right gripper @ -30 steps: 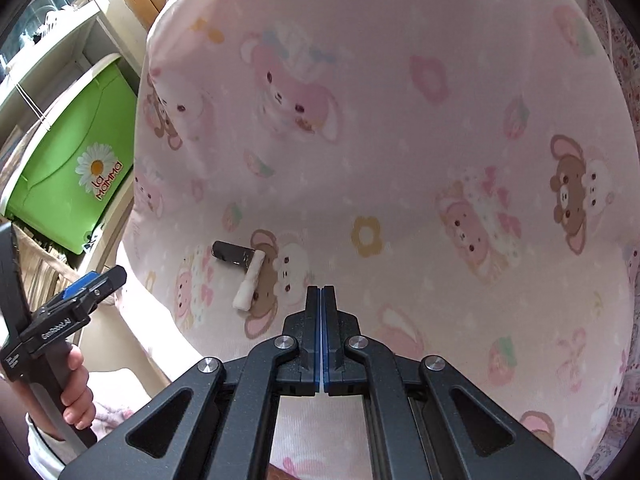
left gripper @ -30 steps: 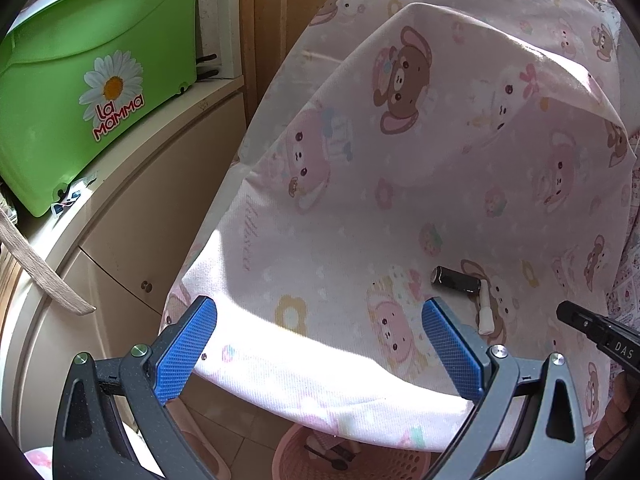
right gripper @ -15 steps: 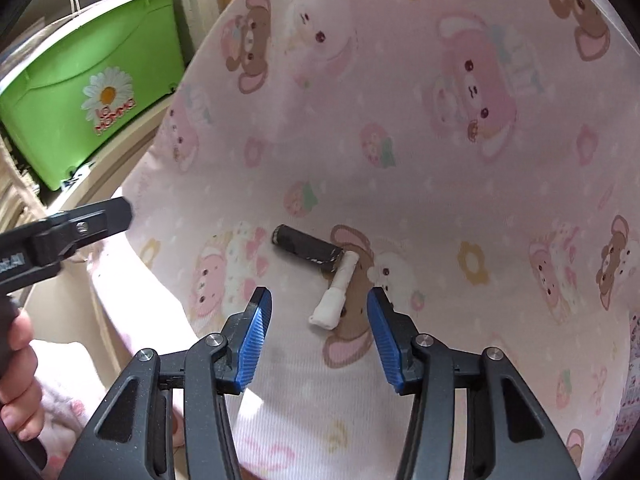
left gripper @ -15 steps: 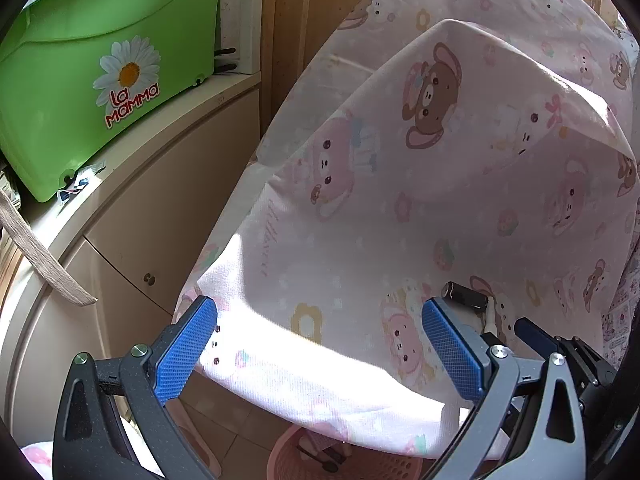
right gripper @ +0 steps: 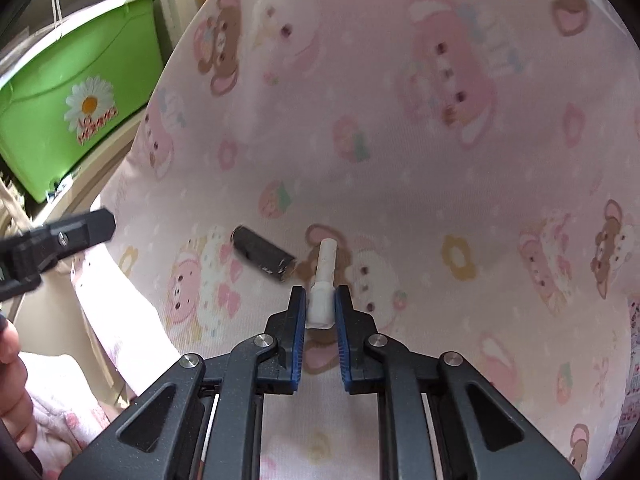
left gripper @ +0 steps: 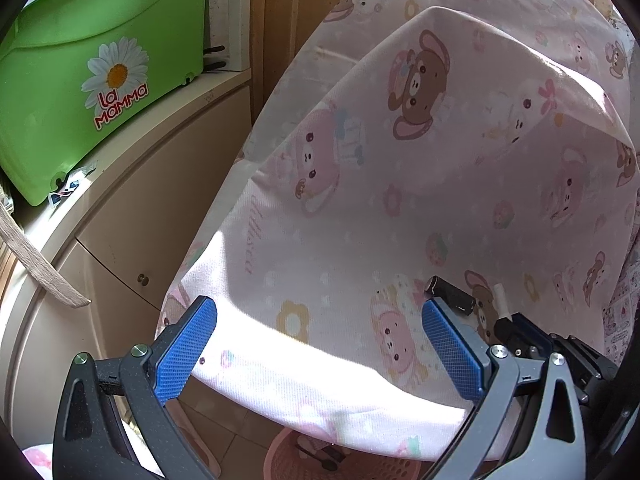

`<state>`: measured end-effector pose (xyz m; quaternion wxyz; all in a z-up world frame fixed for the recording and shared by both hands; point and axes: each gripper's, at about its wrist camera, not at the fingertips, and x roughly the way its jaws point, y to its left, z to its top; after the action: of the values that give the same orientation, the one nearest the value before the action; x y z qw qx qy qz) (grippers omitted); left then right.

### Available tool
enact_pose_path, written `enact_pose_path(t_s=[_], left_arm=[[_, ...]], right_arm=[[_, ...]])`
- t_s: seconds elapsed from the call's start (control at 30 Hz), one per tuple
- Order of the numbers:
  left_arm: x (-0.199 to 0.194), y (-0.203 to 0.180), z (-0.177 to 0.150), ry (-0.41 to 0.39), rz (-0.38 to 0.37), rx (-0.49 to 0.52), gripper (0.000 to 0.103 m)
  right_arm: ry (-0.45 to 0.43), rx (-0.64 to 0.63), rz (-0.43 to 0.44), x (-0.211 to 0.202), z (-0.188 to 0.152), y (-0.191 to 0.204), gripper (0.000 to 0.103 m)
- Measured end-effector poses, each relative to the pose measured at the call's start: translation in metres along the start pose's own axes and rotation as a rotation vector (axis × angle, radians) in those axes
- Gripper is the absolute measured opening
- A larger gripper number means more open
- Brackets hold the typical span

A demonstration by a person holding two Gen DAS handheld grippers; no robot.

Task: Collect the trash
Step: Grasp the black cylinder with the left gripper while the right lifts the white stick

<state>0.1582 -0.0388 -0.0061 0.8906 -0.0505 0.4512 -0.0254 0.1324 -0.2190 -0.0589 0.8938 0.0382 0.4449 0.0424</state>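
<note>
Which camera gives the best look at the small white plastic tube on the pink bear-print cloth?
The right wrist view: the small white plastic tube lies centred between the right gripper pads, whole length visible. The left wrist view shows only its tip behind that gripper's finger.

The left wrist camera is looking out between the wide-spread jaws of the left gripper (left gripper: 320,344) from off the near edge of the pink bear-print cloth (left gripper: 400,200), facing across it with the green bin (left gripper: 80,80) up at left. The right wrist camera is sitting much closer over the same cloth (right gripper: 440,160), facing along its own jaws. Both views are sharing the cloth, the bin (right gripper: 60,100), the black cylinder (left gripper: 450,295) (right gripper: 262,254) and the white tube (left gripper: 502,304) (right gripper: 324,280).
</note>
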Motion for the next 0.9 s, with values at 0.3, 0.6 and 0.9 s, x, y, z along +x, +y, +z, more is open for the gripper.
enact_pose_path(t_s=[0.3, 0.6, 0.9], left_arm=[[0.032, -0.047, -0.006, 0.053, -0.181, 0.090, 0.099], [0.050, -0.102, -0.013, -0.013, -0.161, 0.322, 0.096], [0.061, -0.112, -0.013, 0.009, -0.187, 0.301, 0.047]], right_arm=[[-0.066, 0.126, -0.050, -0.035, 0.012, -0.053, 0.016], [-0.069, 0.122, -0.071, -0.041, 0.012, -0.068, 0.016], [-0.071, 0.127, -0.038, -0.044, 0.014, -0.067, 0.016]])
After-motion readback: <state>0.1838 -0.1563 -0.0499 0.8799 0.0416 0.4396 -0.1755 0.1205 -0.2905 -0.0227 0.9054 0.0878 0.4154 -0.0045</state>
